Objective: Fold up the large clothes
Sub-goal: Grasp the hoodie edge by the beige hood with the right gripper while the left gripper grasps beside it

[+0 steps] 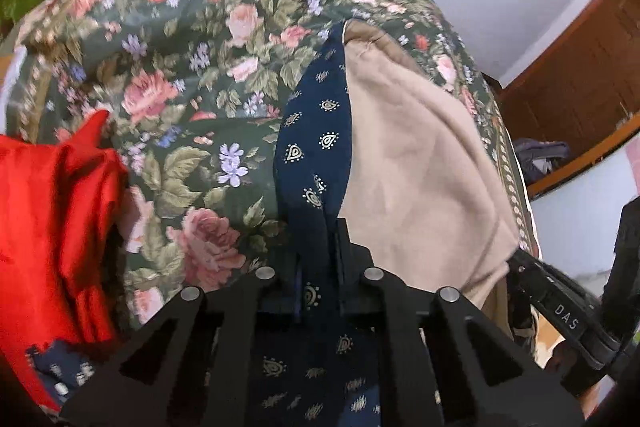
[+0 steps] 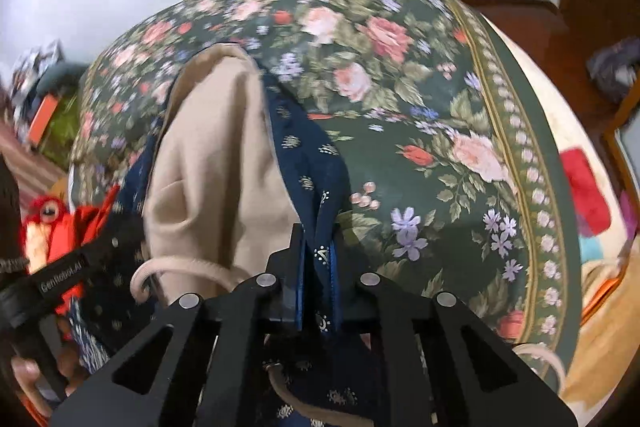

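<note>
Garment: a navy cloth (image 1: 308,147) with a small gold teardrop print and a beige lining (image 1: 408,163), lying on the bed and drawn up toward both cameras.
Left tongs (image 1: 318,247): closed tight on a fold of the navy cloth – the fabric ran up between the jaws and down beneath the frame.
Right tongs (image 2: 318,259): likewise clamped on a hemmed edge of the navy cloth (image 2: 320,163), the beige lining (image 2: 216,155) just to the left of the grip.
Cord: a beige drawstring (image 2: 180,265) looped beside the right tongs, touching the lining.
Bed cover: dark green floral bedspread (image 1: 188,67) with pink roses and a dotted border – the garment rested on it.
Red item: a bright red cloth (image 1: 60,207) at the left edge of the bed, near the garment.
Other view: part of the right tongs' black body (image 1: 560,303) showed at lower right of the left wrist view.
</note>
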Motion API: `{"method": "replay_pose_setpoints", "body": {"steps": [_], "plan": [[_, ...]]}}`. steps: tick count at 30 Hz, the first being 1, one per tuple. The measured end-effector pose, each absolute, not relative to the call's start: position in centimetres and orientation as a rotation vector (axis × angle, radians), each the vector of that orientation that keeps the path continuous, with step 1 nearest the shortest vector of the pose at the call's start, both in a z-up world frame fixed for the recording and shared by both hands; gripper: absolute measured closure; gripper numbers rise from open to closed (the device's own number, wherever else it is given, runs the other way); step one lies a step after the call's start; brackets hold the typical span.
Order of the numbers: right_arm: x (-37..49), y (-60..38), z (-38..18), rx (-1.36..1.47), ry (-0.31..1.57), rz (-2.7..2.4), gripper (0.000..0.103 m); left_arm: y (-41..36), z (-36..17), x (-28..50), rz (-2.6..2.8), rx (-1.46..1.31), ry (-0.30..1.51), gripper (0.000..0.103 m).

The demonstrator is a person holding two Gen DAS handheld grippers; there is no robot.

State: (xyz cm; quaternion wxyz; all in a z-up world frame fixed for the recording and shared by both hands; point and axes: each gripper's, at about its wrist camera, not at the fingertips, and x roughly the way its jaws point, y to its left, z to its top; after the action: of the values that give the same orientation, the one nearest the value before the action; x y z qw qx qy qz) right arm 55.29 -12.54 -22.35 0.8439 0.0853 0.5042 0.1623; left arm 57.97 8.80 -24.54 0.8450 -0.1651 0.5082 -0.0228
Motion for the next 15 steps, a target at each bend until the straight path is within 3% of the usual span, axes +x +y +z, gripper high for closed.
{"method": "replay_pose_setpoints", "body": {"steps": [15], "plan": [[42.2, -15.5, -13.6, 0.068, 0.939, 0.489, 0.095, 7.8, -14.5, 44.1, -0.231, -0.167, 0.966, 0.093]]}}
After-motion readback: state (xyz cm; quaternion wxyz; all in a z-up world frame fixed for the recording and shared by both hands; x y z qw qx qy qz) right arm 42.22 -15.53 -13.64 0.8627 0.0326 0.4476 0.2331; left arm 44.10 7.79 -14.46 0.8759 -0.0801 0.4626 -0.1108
